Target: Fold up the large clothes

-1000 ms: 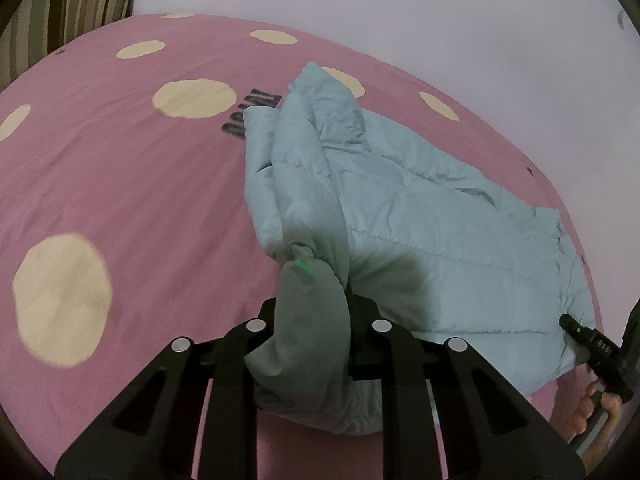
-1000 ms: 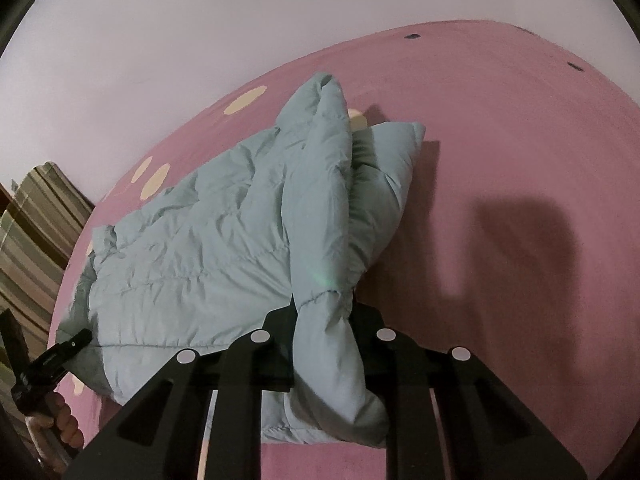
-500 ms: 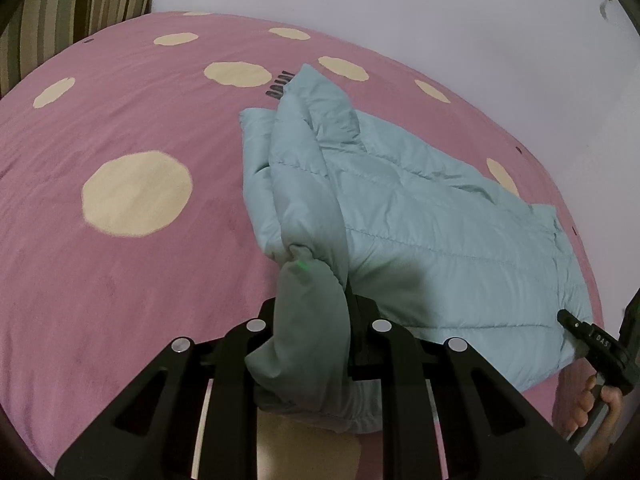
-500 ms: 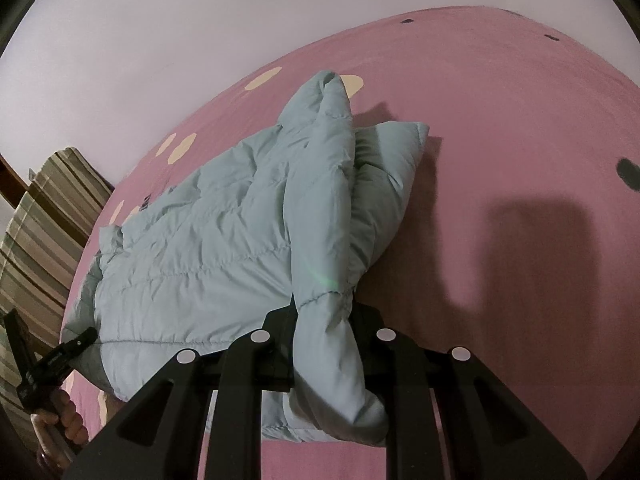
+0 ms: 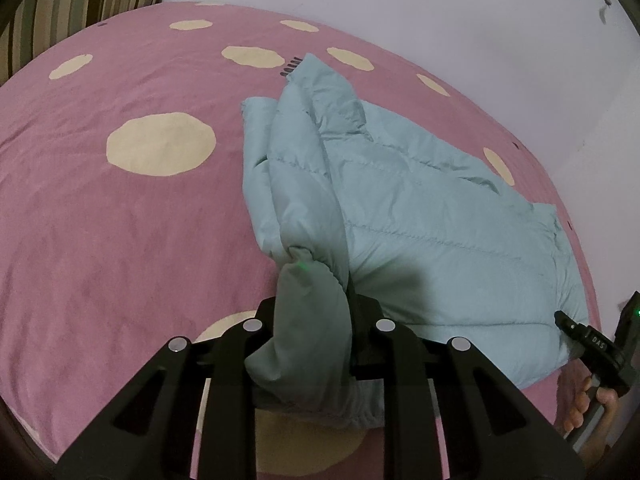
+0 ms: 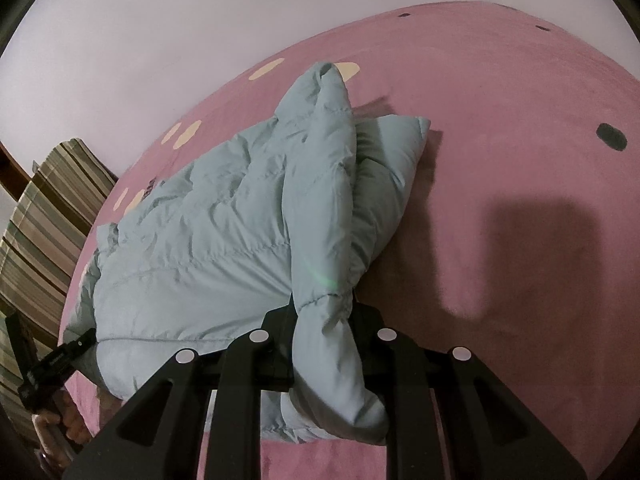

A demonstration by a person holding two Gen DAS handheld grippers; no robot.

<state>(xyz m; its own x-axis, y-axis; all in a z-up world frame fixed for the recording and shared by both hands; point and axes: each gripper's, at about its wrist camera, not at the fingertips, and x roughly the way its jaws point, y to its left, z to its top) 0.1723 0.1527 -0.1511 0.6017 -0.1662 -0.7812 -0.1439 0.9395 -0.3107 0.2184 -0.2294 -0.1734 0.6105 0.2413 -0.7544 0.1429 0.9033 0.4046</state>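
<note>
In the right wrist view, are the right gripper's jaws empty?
No: the right gripper has a bunched fold of the light blue puffer jacket pinched between its jaws, above the pink bedspread.

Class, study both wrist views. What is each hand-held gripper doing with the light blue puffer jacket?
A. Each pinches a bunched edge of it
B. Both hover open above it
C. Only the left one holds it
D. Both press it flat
A: the left hand-held gripper and the right hand-held gripper each have jacket fabric bunched between their fingers.
</note>
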